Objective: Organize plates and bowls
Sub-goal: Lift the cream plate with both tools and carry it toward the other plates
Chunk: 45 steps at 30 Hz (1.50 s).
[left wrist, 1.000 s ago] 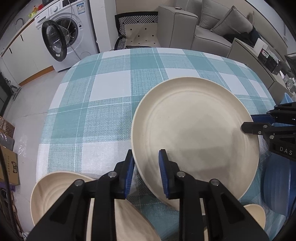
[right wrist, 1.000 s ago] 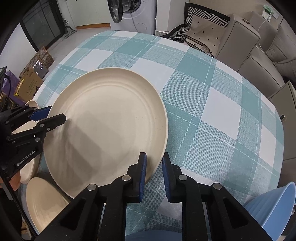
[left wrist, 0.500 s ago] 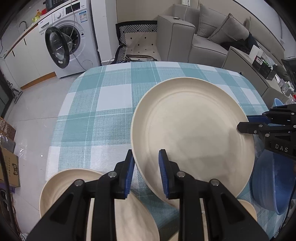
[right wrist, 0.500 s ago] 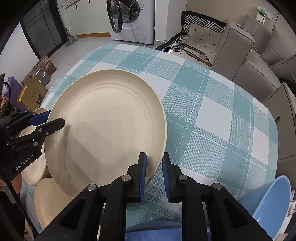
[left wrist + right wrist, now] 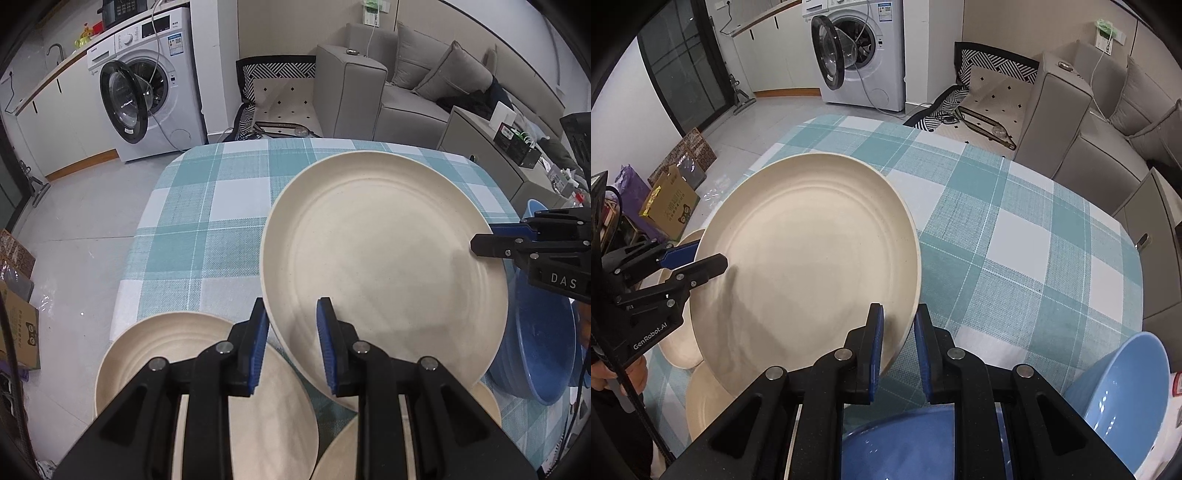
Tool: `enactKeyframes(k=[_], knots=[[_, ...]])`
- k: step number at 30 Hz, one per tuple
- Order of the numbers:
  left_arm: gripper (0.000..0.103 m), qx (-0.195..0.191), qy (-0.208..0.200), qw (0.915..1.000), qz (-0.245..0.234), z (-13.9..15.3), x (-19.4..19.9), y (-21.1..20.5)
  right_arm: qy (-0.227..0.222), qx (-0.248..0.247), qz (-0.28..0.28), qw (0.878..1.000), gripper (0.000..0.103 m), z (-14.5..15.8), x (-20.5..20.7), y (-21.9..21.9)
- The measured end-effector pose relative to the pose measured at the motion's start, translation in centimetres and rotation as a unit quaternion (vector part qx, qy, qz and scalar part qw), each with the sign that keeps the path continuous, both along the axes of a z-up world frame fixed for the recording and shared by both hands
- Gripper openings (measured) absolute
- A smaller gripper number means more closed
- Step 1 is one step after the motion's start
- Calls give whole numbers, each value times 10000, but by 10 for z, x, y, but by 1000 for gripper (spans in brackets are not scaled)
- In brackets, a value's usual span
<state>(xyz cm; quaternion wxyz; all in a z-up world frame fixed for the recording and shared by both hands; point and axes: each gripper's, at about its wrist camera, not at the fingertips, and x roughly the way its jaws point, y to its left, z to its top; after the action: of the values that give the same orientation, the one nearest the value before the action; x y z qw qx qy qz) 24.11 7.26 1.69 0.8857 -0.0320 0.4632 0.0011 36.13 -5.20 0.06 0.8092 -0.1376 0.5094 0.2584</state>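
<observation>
Table (image 5: pixel 207 206) far half bare. Big plate (image 5: pixel 380 258) off cloth, tilted, not yet stacked; left gripper (image 5: pixel 291 343) and right gripper (image 5: pixel 897 347) each clamped on opposite rims. Cream dishes (image 5: pixel 155 350) lay loose beneath at near edge; blue bowls (image 5: pixel 1130 384) at right, unsorted. Judged: early, most sorting left.

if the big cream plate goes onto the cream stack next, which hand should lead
Left, probably. Both grippers clamp the big cream plate at opposite rims, but the left gripper hangs right above the cream plates, while the right gripper sits over the blue bowls.
</observation>
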Motion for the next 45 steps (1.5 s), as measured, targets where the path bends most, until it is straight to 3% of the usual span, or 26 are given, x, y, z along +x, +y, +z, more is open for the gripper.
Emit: enactKeyframes(k=[16, 45], knots=[[25, -82, -426, 9988, 214, 17, -55, 8, -214, 300, 199, 9991, 17, 23, -50, 1], [25, -211, -513, 9983, 184, 12, -122, 5, -355, 905, 248, 9950, 17, 28, -121, -22]])
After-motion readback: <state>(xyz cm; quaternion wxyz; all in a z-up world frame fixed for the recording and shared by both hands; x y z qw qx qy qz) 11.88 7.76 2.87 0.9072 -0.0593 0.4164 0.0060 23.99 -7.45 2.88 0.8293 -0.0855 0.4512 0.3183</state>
